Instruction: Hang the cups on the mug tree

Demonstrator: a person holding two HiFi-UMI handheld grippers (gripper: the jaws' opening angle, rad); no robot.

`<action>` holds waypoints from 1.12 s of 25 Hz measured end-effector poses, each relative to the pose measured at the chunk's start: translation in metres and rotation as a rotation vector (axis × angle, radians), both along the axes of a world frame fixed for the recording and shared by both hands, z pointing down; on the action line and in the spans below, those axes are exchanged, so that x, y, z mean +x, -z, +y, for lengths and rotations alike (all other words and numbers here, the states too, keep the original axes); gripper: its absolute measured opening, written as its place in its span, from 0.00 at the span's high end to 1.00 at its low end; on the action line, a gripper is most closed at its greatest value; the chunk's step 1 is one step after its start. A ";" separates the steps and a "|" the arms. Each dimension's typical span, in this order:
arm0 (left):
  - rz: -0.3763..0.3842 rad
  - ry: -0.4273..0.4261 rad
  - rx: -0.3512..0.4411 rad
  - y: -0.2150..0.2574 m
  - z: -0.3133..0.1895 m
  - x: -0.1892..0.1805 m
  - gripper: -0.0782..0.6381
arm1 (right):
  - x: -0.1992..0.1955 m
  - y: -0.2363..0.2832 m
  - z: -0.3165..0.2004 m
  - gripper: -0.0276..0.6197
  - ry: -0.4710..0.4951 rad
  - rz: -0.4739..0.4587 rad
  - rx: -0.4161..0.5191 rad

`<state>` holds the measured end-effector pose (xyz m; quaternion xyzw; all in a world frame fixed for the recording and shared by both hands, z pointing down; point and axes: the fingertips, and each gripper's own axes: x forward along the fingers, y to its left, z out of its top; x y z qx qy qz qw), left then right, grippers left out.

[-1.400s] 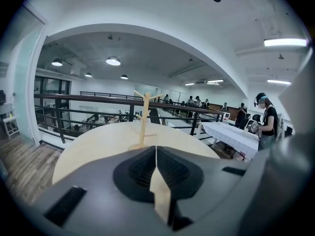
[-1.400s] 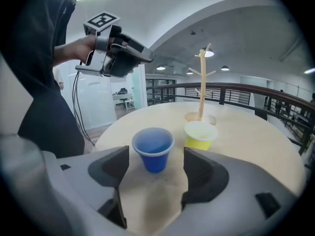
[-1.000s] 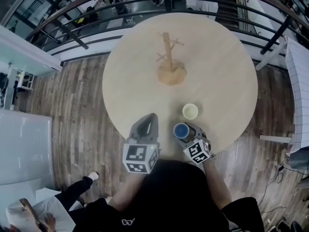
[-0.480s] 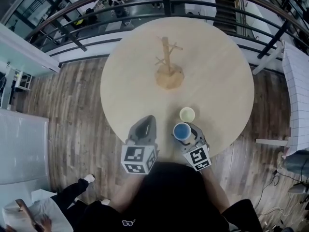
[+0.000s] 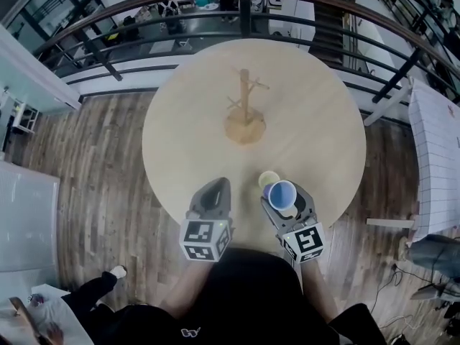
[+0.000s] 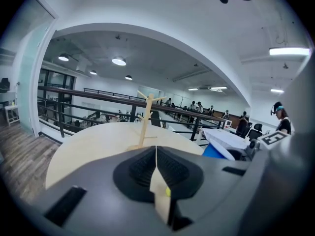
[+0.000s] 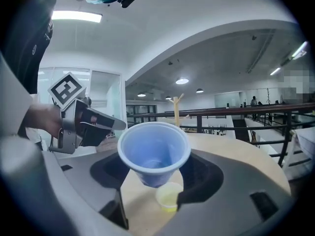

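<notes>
A wooden mug tree (image 5: 244, 110) stands bare on the round table (image 5: 316, 121), past its middle. My right gripper (image 5: 283, 205) is shut on a blue cup (image 5: 282, 192) and holds it upright above the table's near edge; its jaws have just closed a little on the cup. In the right gripper view the blue cup (image 7: 153, 151) sits between the jaws, with a yellow cup (image 7: 169, 196) on the table below and the mug tree (image 7: 176, 109) far ahead. The yellow cup (image 5: 267, 179) is half hidden behind the blue one. To the left, my left gripper (image 5: 215, 189) is shut and empty.
A dark metal railing (image 5: 180, 9) curves round the table's far side, with a lower floor beyond it. Wooden floor (image 5: 108, 185) surrounds the table. A person's leg and shoe (image 5: 108, 279) show at the lower left. A white gridded surface (image 5: 438, 149) stands at the right.
My right gripper has lifted the blue cup off the table and carried it slightly right, over the yellow cup. The left gripper has stayed where it was.
</notes>
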<state>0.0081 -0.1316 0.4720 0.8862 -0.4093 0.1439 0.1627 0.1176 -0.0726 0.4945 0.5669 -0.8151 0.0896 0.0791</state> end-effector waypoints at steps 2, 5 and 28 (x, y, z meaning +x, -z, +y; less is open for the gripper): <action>0.006 0.002 0.001 0.001 -0.001 0.000 0.87 | 0.000 -0.001 -0.001 0.48 0.004 0.021 -0.009; 0.013 0.002 0.005 0.003 -0.003 0.000 0.87 | 0.003 -0.002 -0.003 0.48 -0.004 0.069 -0.025; 0.082 0.108 -0.037 -0.007 -0.012 -0.042 0.87 | 0.105 -0.067 -0.088 0.49 -0.132 1.202 -0.609</action>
